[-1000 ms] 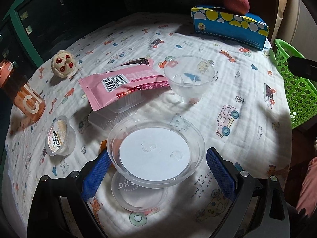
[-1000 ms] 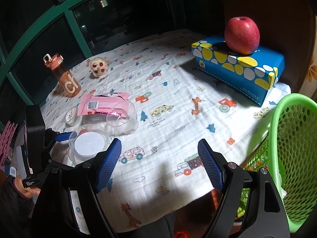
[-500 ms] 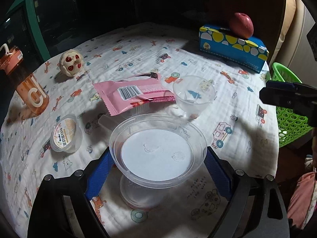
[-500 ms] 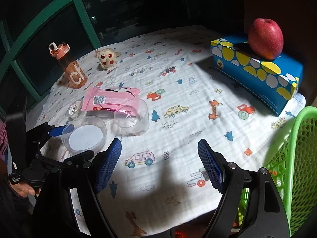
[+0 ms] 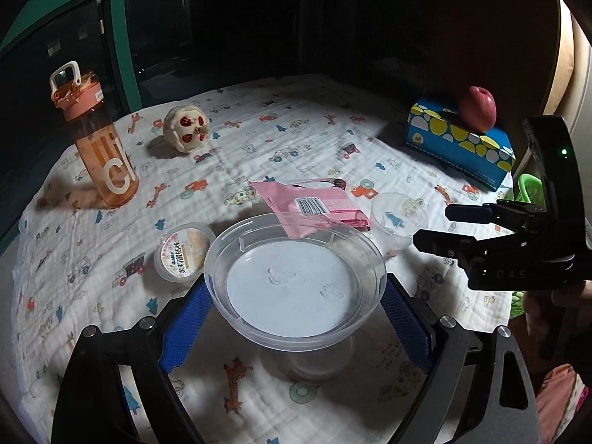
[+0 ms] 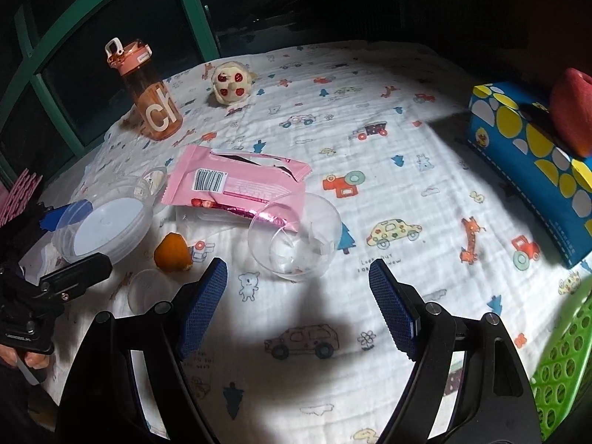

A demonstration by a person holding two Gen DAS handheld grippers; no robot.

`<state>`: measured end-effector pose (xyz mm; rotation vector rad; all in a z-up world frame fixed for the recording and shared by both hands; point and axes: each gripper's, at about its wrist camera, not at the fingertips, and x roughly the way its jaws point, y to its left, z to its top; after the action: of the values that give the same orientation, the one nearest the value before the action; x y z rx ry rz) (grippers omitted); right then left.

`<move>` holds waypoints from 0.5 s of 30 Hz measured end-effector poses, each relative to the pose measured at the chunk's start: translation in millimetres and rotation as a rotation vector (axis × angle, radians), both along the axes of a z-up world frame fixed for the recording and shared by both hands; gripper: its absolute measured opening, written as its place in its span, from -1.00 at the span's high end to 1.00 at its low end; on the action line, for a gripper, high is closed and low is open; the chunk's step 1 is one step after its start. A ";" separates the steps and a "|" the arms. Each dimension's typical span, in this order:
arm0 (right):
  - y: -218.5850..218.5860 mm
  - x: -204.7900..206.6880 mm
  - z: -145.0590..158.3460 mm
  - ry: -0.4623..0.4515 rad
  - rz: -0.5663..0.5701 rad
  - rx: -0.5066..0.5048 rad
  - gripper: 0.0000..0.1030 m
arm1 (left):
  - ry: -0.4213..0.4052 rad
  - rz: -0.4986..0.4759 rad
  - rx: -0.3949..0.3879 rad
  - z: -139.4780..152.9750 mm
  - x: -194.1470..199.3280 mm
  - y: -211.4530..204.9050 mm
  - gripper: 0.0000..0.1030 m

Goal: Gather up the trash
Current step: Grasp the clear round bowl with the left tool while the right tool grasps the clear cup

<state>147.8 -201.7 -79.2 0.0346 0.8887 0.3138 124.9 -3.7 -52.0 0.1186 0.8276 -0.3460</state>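
My left gripper [image 5: 294, 318] is shut on a clear plastic bowl [image 5: 296, 281] with a white bottom and holds it above the table. A clear lid [image 5: 310, 366] lies on the cloth beneath it. My right gripper [image 6: 296, 303] hangs open and empty just in front of a clear cup [image 6: 296, 236] that lies tilted. Behind the cup is a torn pink wrapper [image 6: 236, 181] resting on a clear tray [image 6: 207, 216]. An orange peel [image 6: 172, 251] and a small labelled pudding cup [image 5: 185, 251] lie nearby. The right wrist view shows the held bowl [image 6: 107, 225] at the left.
A green basket [image 6: 562, 362] stands off the table's right edge. At the back are an orange water bottle [image 5: 96, 137], a round toy [image 5: 185, 129], and a blue tissue box [image 5: 458, 144] with an apple [image 5: 477, 107] on it. A printed cloth [image 6: 370, 74] covers the table.
My left gripper has risen with the bowl, lifting it off the lid. My right gripper has moved left across the table, closer to the clear cup.
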 end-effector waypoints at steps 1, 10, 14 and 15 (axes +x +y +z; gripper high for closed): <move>2.9 3.6 -1.8 0.005 0.006 -0.006 -0.50 | 0.000 0.006 -0.003 0.6 0.4 2.0 -0.69; 21.7 30.2 -20.9 0.038 0.014 -0.064 -0.30 | 0.005 0.026 -0.016 0.2 1.2 10.9 -0.69; 23.8 33.5 -21.8 0.033 0.007 -0.070 -0.21 | 0.006 0.028 -0.020 0.4 1.4 11.6 -0.69; 23.6 32.8 -21.2 0.031 0.008 -0.064 -0.21 | 0.007 0.027 -0.020 0.5 1.5 11.7 -0.69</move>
<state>180.6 -178.2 -100.4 -0.0233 0.9294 0.2925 126.4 8.0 -51.5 0.0872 0.8314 -0.3290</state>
